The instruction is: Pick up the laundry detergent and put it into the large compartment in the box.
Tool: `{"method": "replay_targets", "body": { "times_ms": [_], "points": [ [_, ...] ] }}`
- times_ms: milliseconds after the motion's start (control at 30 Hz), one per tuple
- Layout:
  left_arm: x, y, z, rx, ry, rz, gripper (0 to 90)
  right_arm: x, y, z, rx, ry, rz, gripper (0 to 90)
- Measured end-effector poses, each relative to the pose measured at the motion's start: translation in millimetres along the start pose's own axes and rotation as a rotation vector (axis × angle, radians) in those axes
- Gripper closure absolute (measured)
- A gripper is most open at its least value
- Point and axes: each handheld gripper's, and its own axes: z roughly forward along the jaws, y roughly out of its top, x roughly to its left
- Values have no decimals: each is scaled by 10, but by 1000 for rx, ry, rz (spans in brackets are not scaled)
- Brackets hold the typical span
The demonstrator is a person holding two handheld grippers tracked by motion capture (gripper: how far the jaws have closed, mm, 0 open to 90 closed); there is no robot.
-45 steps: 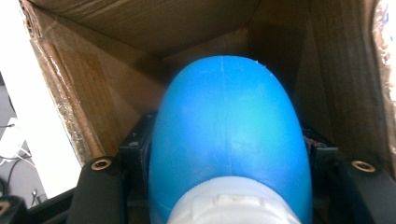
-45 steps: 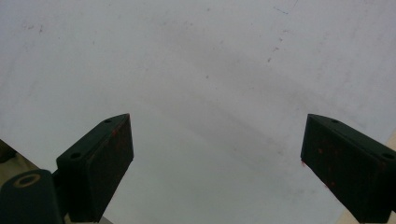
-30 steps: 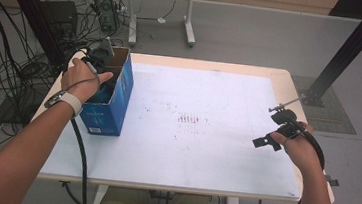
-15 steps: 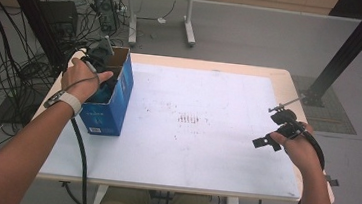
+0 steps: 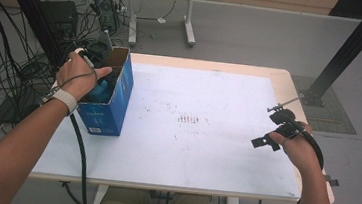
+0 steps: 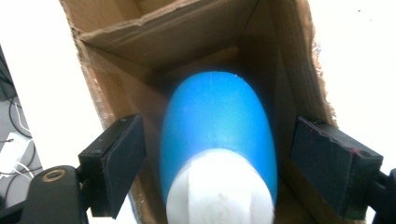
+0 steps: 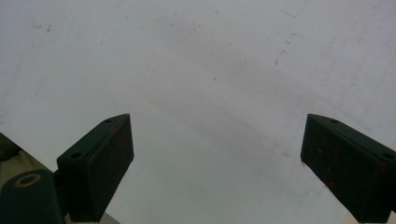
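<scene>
- One box [image 5: 114, 100], blue outside and open on top, stands at the table's [image 5: 203, 159] left edge.
- One left gripper [image 6: 219, 154] points down into the box; its jaws have just been opening and stand apart, clear of the thing between them.
- One blue-and-white object [image 6: 217, 140] sits inside the box, between those jaws, untouched by the pads.
- One right gripper [image 5: 274, 133] hangs near the table's right edge; its jaws are wide apart over bare tabletop.
</scene>
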Motion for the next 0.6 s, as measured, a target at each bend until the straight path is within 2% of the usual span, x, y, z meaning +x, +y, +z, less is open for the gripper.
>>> {"method": "replay_targets", "body": {
  "times_ms": [133,267,400,600],
  "points": [
    [11,-11,-89,-14,-16,24,128,11,2,-21,-6,0,-6,95],
    [-8,-52,-200,-52,-4,32,110,23,3,-29,-3,-3,-7,95],
    [-1,-58,-296,-73,-16,53,76,32,0,-48,-2,-7,-6,95],
    [46,-37,-549,-94,-77,84,69,48,-9,-95,-3,-16,-6,95]
  ]
}}
